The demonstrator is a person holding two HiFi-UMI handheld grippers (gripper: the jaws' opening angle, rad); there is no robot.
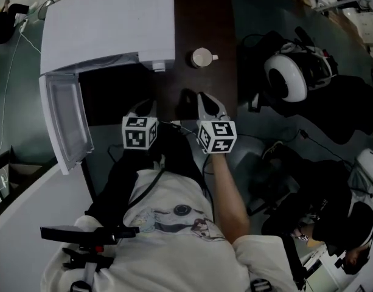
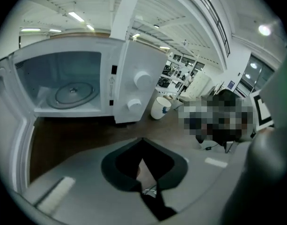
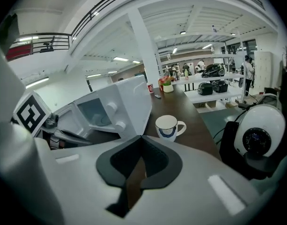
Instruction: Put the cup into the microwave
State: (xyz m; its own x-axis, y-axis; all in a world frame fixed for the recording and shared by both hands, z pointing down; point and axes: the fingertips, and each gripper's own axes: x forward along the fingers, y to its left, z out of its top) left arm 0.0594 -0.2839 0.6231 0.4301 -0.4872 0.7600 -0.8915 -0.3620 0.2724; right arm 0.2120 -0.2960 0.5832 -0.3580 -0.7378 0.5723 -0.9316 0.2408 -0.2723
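The cup (image 1: 201, 58) stands upright on the dark worktop (image 1: 204, 17), upper middle of the head view, just right of the microwave (image 1: 107, 23) and outside it. The microwave door (image 1: 67, 120) hangs open at the left; the turntable (image 2: 73, 92) inside is bare. The left gripper (image 1: 143, 107) and right gripper (image 1: 205, 102) sit side by side below the cup, apart from it. Each gripper's fingers (image 2: 120, 168) (image 3: 116, 165) are pressed together with nothing between them.
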